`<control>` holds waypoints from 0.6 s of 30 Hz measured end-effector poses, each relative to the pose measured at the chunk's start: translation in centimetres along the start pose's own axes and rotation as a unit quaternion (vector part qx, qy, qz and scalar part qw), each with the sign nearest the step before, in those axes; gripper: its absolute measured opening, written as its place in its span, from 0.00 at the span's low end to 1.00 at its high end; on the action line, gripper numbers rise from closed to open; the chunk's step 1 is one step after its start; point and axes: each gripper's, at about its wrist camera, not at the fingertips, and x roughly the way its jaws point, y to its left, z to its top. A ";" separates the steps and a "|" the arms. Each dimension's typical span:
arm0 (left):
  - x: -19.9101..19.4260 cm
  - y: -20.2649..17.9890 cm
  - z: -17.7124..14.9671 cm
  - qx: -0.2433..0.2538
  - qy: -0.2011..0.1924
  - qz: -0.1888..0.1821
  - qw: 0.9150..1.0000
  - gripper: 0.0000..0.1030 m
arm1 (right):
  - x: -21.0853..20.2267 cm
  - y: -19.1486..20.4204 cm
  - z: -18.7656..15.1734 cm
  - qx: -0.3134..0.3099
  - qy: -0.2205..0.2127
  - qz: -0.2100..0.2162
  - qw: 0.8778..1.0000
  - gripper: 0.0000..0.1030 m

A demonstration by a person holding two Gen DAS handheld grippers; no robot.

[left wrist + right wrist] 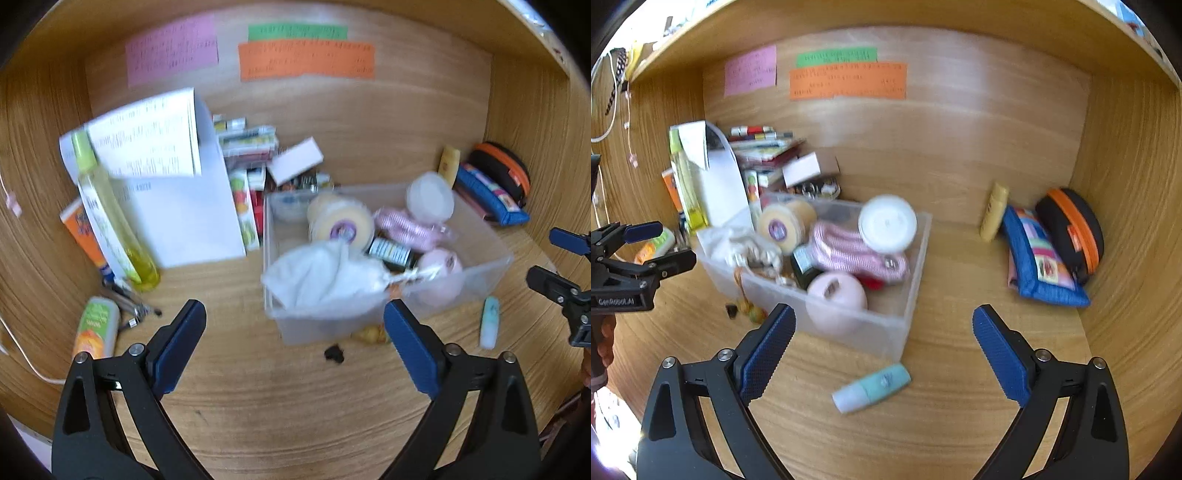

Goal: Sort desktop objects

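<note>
A clear plastic bin [476, 275] [916, 258] on the wooden desk holds a white cloth [325, 273], tape rolls [341, 221], a pink striped pouch [849, 251], a white lid [886, 221] and a pink round thing [836, 295]. My left gripper [295, 325] is open and empty, just in front of the bin. My right gripper [884, 328] is open and empty, above a small teal and white tube [871, 386] that lies in front of the bin; the tube also shows in the left wrist view [489, 326].
At the left stand a yellow-green bottle [110, 218], a white paper holder [177, 192], boxes [247, 162], pens [129, 299] and an orange-green tube [96, 328]. At the right lie a blue pouch [1038, 262], a black-orange case [1071, 225] and a yellow tube [993, 210]. Small bits [334, 352] lie before the bin.
</note>
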 end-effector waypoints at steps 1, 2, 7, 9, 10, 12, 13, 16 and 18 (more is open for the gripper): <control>0.4 0.1 -0.4 -0.002 0.007 -0.002 1.000 0.95 | 0.2 -0.1 -0.5 -0.001 0.007 -0.002 1.000 0.93; 0.8 0.2 -0.8 -0.004 0.014 -0.003 1.000 0.95 | 0.4 -0.2 -1.0 -0.002 0.015 -0.004 1.000 0.93; 2.8 0.7 -2.5 -0.018 0.054 -0.009 0.998 0.95 | 1.6 -0.7 -3.4 -0.007 0.052 -0.022 0.998 0.93; 3.5 1.0 -3.0 -0.026 0.067 -0.015 0.997 0.95 | 2.0 -0.8 -4.2 -0.010 0.064 -0.019 0.998 0.93; 3.6 1.0 -3.3 -0.029 0.071 -0.017 0.997 0.95 | 2.2 -0.9 -4.7 -0.009 0.072 -0.015 0.997 0.93; 4.1 0.8 -3.7 -0.031 0.076 -0.020 0.996 0.95 | 2.8 -0.8 -5.4 -0.010 0.084 -0.012 0.996 0.93; 4.4 0.7 -3.9 -0.031 0.079 -0.021 0.996 0.95 | 3.1 -0.8 -5.6 -0.013 0.087 -0.011 0.996 0.93; 5.1 0.4 -4.1 -0.027 0.090 -0.026 0.995 0.95 | 4.0 -0.4 -5.8 -0.024 0.099 -0.003 0.995 0.93; 5.6 0.1 -4.2 -0.021 0.096 -0.030 0.995 0.95 | 4.4 -0.2 -5.8 -0.035 0.105 0.008 0.994 0.93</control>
